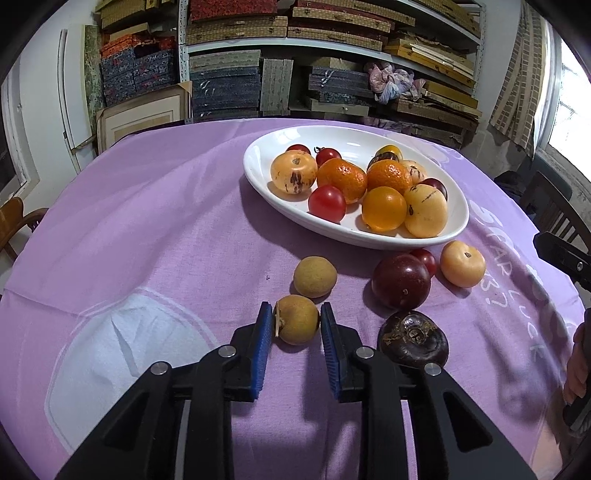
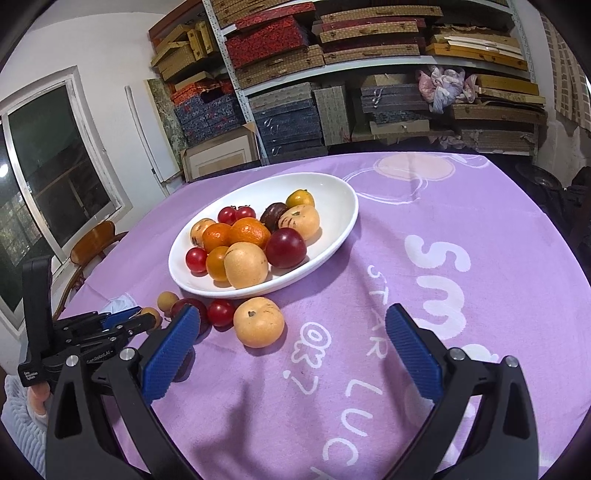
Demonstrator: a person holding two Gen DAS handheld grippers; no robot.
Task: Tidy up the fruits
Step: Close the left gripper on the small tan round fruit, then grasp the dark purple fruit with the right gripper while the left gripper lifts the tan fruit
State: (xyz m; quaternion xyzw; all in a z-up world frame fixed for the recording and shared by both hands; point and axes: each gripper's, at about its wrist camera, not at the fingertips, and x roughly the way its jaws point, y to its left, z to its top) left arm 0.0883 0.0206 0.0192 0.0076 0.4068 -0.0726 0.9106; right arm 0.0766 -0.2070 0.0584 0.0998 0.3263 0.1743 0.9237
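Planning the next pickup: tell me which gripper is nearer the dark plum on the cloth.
Left. The left gripper is shut on a small brown fruit just beside the dark plum; the right gripper hangs open, farther back.

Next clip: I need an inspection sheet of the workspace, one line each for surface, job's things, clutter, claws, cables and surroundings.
Surface: lilac printed tablecloth, white lettering.
Job's things: white oval ceramic dish heaped with fruit; six loose fruits on the cloth nearby, including a dark red plum and a pale orange round fruit.
Clutter: nothing seen.
Claws: left claw shut on a small tan stemmed fruit; right claw open, empty.
Cables: nothing seen.
Surroundings: metal shelves of stacked boxes, window, wooden chair.
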